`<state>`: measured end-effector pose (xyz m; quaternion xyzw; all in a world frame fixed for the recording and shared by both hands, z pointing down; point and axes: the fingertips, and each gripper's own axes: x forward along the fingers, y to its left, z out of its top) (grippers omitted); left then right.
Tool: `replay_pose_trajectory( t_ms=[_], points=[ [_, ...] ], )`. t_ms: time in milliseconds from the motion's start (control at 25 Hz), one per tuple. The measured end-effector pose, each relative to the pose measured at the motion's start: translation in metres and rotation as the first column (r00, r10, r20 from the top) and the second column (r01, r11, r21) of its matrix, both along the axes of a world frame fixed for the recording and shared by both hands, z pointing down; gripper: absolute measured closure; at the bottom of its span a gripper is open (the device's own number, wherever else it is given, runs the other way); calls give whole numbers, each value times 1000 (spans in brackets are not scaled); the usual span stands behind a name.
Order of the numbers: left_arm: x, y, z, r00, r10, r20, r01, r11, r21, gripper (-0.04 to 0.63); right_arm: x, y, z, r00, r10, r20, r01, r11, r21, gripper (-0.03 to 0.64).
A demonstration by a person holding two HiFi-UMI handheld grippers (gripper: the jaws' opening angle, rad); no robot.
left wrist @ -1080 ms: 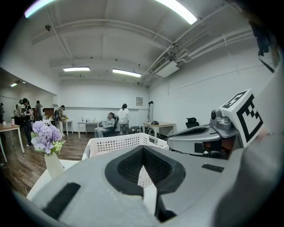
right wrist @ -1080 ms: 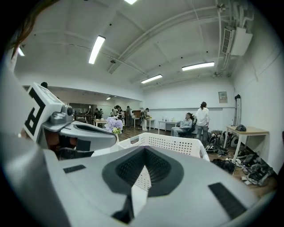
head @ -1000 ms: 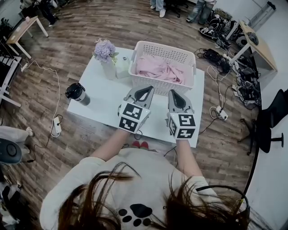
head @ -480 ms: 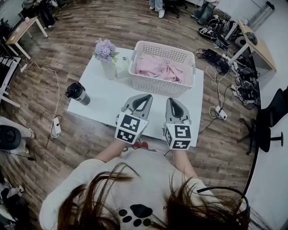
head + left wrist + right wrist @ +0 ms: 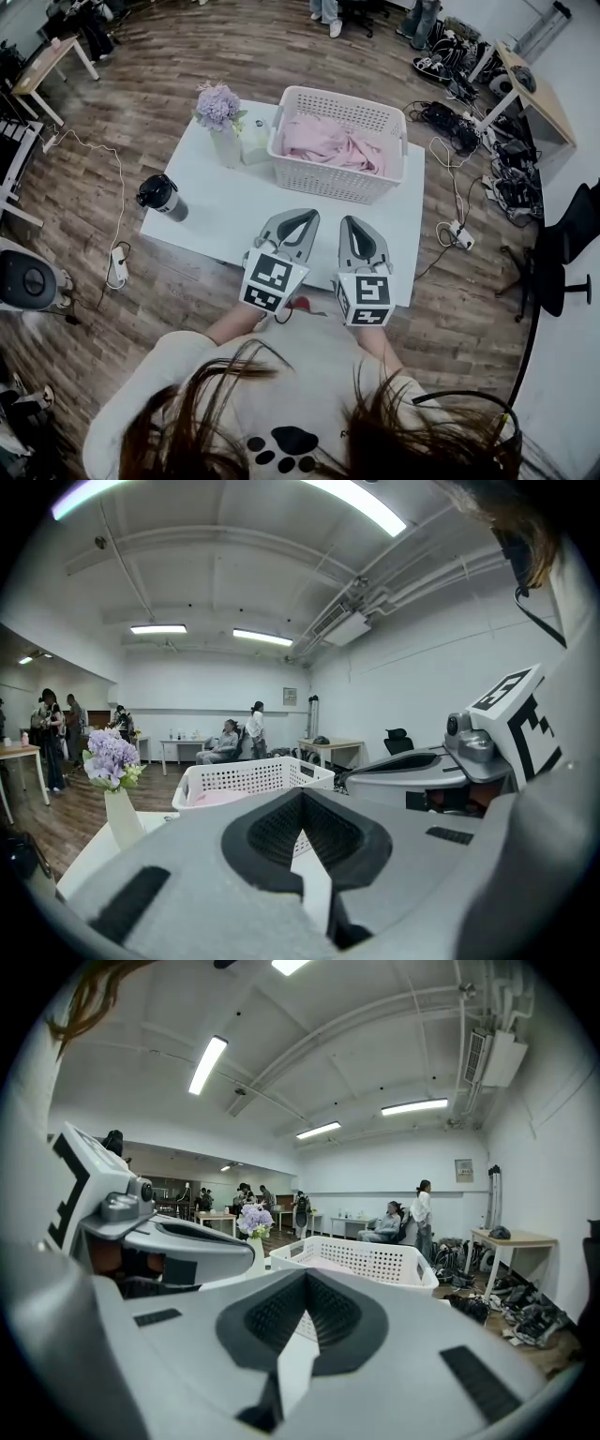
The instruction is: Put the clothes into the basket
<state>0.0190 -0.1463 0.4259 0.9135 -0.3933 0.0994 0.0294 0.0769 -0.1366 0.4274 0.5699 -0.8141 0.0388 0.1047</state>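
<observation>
Head view: the left gripper (image 5: 302,217) and the right gripper (image 5: 352,223) hover side by side over the near edge of the white worktop (image 5: 225,211). The pink clothes (image 5: 333,141) lie inside the white basket (image 5: 337,180) at the far side. A vase of purple flowers (image 5: 220,112) stands just left of the basket, and a dark bottle (image 5: 161,195) stands at the left corner. Left gripper view: jaws clenched together, nothing between them, basket ahead. Right gripper view: jaws clenched together, nothing held, basket ahead.

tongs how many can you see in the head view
2: left tongs and right tongs, side by side above the near edge of the white table, both shut, nothing held.
</observation>
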Motion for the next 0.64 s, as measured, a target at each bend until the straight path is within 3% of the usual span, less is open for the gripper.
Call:
replay_pose_trajectory(
  t_ms=[640],
  points=[
    [1, -6, -4, 1000, 8, -5, -7, 1000, 12, 586, -5, -2, 2, 1000, -3, -4, 3, 1000, -12, 604]
  ],
)
